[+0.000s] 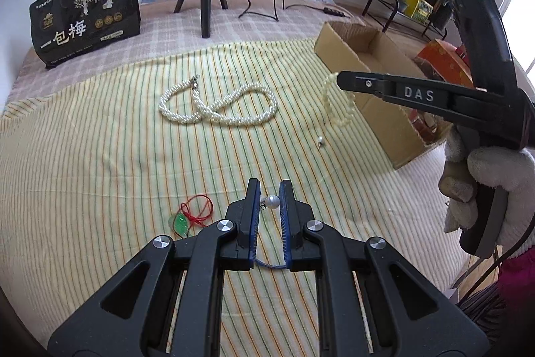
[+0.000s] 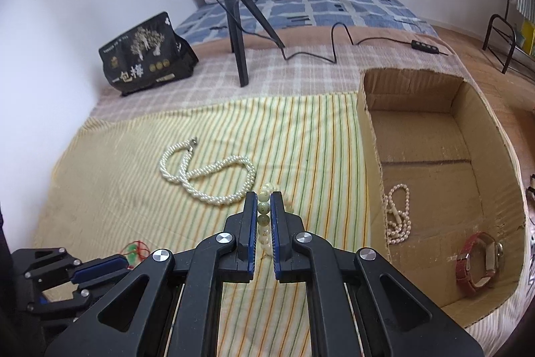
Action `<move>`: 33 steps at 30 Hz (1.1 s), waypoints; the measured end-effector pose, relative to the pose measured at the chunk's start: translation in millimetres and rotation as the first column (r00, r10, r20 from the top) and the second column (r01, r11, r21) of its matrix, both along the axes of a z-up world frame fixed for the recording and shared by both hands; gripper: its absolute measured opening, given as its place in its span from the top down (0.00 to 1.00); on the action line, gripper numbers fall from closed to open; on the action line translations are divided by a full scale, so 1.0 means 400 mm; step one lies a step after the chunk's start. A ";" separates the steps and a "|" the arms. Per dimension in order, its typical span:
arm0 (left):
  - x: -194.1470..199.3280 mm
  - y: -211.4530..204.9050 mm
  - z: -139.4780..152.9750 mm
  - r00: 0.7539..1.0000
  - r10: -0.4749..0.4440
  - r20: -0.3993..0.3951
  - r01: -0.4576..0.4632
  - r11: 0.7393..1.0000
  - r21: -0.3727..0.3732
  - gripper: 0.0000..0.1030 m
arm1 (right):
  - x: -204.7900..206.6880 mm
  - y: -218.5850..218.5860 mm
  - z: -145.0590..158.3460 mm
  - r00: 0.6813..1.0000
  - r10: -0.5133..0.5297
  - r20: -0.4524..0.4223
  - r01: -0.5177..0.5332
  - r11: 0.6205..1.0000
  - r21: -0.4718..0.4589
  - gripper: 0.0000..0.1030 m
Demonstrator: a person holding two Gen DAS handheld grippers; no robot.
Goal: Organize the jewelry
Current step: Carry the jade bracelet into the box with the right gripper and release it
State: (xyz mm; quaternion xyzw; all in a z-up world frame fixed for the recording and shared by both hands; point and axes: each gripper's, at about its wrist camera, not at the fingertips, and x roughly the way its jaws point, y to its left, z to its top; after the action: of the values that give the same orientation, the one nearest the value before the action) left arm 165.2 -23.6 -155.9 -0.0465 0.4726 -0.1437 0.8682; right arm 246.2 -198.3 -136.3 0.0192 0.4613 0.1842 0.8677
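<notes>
Right gripper (image 2: 264, 216) pinches a bead bracelet (image 2: 264, 206) beside the cardboard box (image 2: 367, 136) holding pearls (image 2: 398, 216) and a watch (image 2: 481, 263).

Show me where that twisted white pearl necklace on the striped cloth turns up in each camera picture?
Left wrist view: pearl necklace lies centre, above the left gripper.
Right wrist view: pearl necklace lies left of centre, beyond the right gripper.
Shared landmark: cardboard box, right of it in both.

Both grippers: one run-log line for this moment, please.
left gripper: open around pearl earring | right gripper: shut on bead bracelet | cardboard box: holds watch, pearl strand
</notes>
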 end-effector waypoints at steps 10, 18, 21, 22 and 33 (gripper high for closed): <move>0.005 0.013 0.056 0.999 0.021 0.041 -0.019 0.999 -0.039 0.91 | -0.007 -0.036 0.071 0.998 -0.017 0.057 0.014 0.999 0.041 0.94; 0.012 -0.057 0.092 0.997 -0.027 0.074 0.032 0.997 -0.065 0.91 | 0.001 -0.117 0.114 0.993 -0.077 0.091 0.072 0.996 0.050 0.94; 0.015 -0.095 0.108 0.995 -0.051 0.090 0.058 0.996 -0.074 0.91 | 0.009 -0.152 0.123 0.990 -0.101 0.094 0.096 0.994 0.055 0.94; 0.017 -0.113 0.113 0.993 -0.062 0.096 0.069 0.995 -0.077 0.91 | 0.011 -0.165 0.125 0.989 -0.111 0.096 0.106 0.993 0.054 0.94; 0.040 -0.267 0.126 0.983 -0.144 0.116 0.154 0.984 -0.089 0.91 | 0.034 -0.273 0.125 0.979 -0.183 0.093 0.179 0.983 0.041 0.94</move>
State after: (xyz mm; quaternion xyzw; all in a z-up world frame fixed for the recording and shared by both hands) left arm 181.1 -130.5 -105.5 -0.0453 0.4192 -0.2334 0.8762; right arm 259.9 -307.5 -86.2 0.0664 0.4123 0.1127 0.9016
